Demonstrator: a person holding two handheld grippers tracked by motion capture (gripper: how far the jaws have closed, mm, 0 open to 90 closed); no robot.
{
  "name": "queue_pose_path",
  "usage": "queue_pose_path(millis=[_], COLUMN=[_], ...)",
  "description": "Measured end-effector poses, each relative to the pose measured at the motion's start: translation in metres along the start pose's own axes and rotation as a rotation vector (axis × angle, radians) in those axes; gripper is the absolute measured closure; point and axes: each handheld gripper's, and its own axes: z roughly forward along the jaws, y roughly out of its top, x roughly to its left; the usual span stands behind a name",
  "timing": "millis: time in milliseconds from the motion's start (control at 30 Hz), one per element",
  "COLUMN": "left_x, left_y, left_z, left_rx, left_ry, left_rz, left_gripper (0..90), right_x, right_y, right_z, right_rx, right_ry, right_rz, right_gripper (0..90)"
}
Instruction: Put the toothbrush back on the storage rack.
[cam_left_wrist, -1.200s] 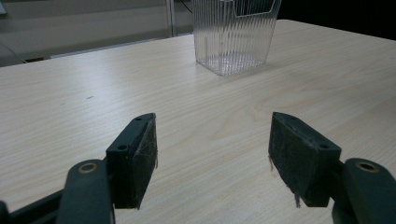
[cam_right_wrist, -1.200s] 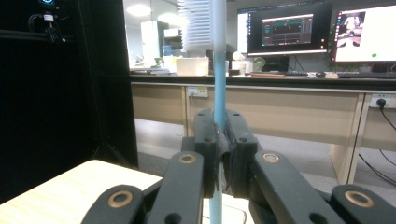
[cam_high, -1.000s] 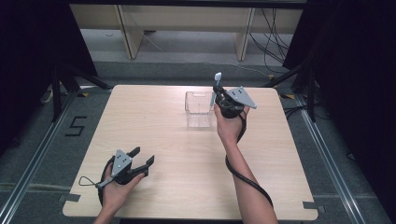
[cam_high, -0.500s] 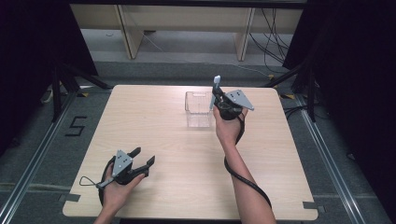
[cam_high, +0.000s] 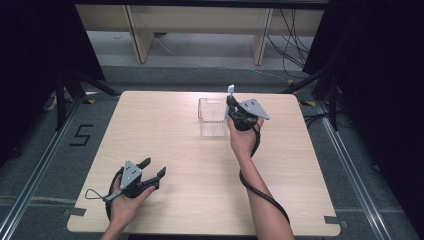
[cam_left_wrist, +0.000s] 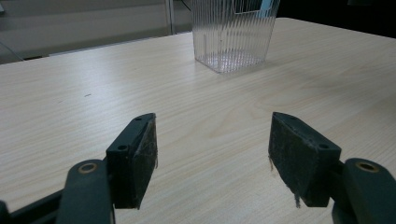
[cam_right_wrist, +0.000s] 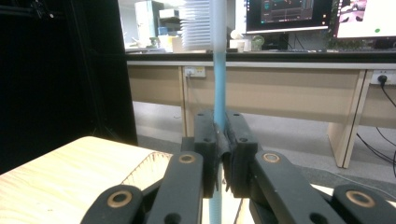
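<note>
One toothbrush clamped upright beside the clear holder

One toothbrush (cam_right_wrist: 218, 88) stands upright in the right claw (cam_right_wrist: 218, 154), its pale blue handle pinched between the two black jaws, which are closed tight on it, and its white bristle head at the top of the right gripper view. From the high view the toothbrush (cam_high: 230, 91) rises above the right claw (cam_high: 231, 104), which sits over the far part of the bench, just beside the right edge of the clear ribbed container (cam_high: 211, 118). The handle's lower end runs down behind the jaws, and whether it reaches into the container cannot be told.

The container stands upright on the light wooden bench (cam_high: 170, 130), a little beyond its middle. In the left gripper view the container (cam_left_wrist: 233, 32) shows as a clear, ribbed, square-based tub, well ahead of the jaws.

The left claw (cam_high: 153, 168) lies near the front left corner of the bench, well apart from the container. Its jaws are spread wide with nothing between them, the pads (cam_left_wrist: 142, 158) hovering low over bare wood.

Beyond the bench, the right gripper view shows a long counter (cam_right_wrist: 299, 60) with monitors (cam_right_wrist: 280, 14) on it.
</note>
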Motion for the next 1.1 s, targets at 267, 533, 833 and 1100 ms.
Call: queue_pose_path(millis=[267, 533, 833, 1100], left_x=[0.0, 0.0, 0.0, 0.0], left_y=[0.0, -0.001, 0.0, -0.001], left_z=[0.0, 0.0, 0.0, 0.0], left_rx=[0.004, 0.006, 0.005, 0.008], left_ry=[-0.002, -0.002, -0.002, -0.002], left_rz=[0.0, -0.002, -0.002, -0.005], left_gripper=[32.3, 32.3, 32.3, 32.3], right_x=[-0.001, -0.003, -0.002, -0.003], right_y=[-0.006, -0.011, -0.017, -0.024], right_z=[0.001, 0.002, 0.003, 0.004], right_rx=[0.021, 0.031, 0.053, 0.057], right_ry=[-0.013, -0.008, -0.013, 0.0], right_rz=[0.017, 0.013, 0.013, -0.003], right_gripper=[85.3, 85.3, 85.3, 85.3])
